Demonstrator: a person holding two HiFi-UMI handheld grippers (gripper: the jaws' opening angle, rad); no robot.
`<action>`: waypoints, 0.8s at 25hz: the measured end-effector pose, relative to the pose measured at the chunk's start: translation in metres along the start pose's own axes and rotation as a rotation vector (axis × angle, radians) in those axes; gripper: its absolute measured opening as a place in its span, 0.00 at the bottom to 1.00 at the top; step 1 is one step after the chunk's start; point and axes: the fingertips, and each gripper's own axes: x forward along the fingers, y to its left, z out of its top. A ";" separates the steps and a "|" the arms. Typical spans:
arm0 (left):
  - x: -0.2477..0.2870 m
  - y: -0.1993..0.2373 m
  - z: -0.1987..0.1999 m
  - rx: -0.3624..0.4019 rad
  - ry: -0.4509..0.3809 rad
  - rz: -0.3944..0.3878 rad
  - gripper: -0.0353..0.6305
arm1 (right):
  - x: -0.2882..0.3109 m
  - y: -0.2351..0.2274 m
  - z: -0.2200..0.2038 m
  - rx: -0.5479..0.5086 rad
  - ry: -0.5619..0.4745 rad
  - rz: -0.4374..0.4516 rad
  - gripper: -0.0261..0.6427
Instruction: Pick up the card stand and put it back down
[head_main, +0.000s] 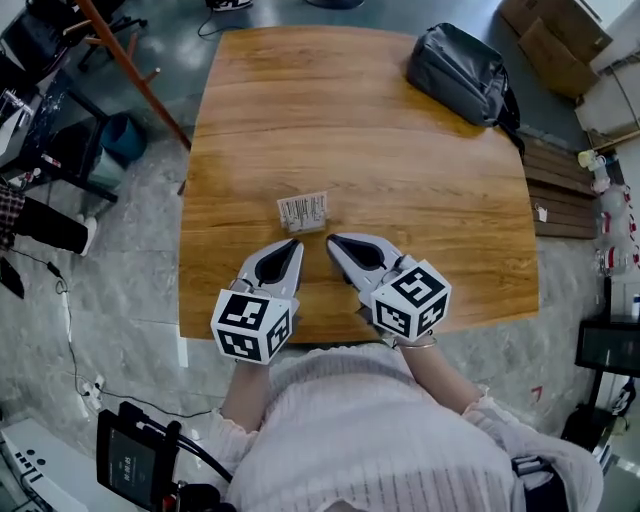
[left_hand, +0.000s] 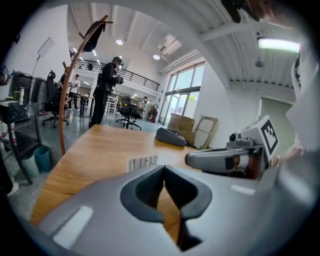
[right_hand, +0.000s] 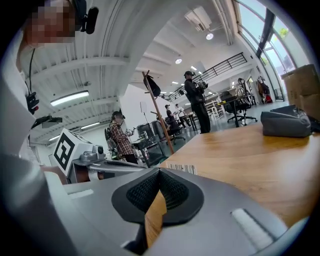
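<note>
The card stand (head_main: 303, 211) is a small clear holder with a barcode card, lying on the wooden table (head_main: 400, 170) near its front middle. In the left gripper view the card stand (left_hand: 142, 163) shows just beyond the jaws, and in the right gripper view the card stand (right_hand: 181, 168) lies ahead and a little right. My left gripper (head_main: 293, 246) is shut and empty, just below the stand. To its right my right gripper (head_main: 332, 243) is also shut and empty. Both tips point at the stand without touching it.
A dark grey bag (head_main: 462, 72) lies at the table's far right corner. A wooden coat rack (left_hand: 75, 75) stands left of the table. Cardboard boxes (head_main: 555, 38) sit on the floor at the far right. People stand in the room behind.
</note>
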 end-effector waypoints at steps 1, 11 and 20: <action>0.003 0.003 -0.003 0.002 0.013 0.007 0.06 | 0.001 -0.003 -0.002 0.012 0.004 0.003 0.04; 0.019 0.032 -0.022 -0.071 0.092 -0.031 0.06 | 0.024 -0.017 -0.022 0.053 0.079 -0.005 0.04; 0.037 0.063 -0.055 -0.044 0.174 -0.015 0.10 | 0.046 -0.033 -0.047 -0.034 0.174 0.001 0.04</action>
